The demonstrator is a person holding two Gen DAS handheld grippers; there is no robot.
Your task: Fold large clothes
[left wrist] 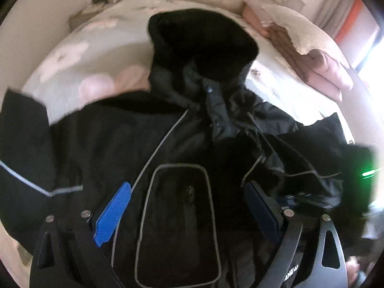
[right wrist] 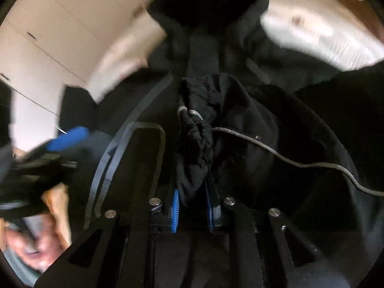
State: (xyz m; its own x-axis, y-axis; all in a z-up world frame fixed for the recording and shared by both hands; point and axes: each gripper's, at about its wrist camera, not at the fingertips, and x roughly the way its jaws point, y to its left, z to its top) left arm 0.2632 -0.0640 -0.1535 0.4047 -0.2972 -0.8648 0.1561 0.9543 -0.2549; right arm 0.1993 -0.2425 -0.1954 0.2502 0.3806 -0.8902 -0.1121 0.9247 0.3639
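A large black hooded jacket (left wrist: 115, 139) with grey piping lies spread on a bed, hood (left wrist: 204, 40) at the far end. My left gripper (left wrist: 189, 196) is open just above the jacket's chest pocket (left wrist: 177, 216), its blue pads apart and empty. In the right wrist view, my right gripper (right wrist: 192, 206) is shut on a bunched black fold of the jacket (right wrist: 194, 158), a sleeve cuff by its elastic gather. The left gripper also shows in the right wrist view (right wrist: 64, 139) at the left, blurred, over the jacket (right wrist: 300, 124).
The bed has a pale sheet with pink flowers (left wrist: 91, 62). Folded pink and brown bedding (left wrist: 319, 64) lies at the bed's far right. A white wardrobe (right wrist: 48, 36) stands to the left. A bright window (left wrist: 372, 55) is at the right.
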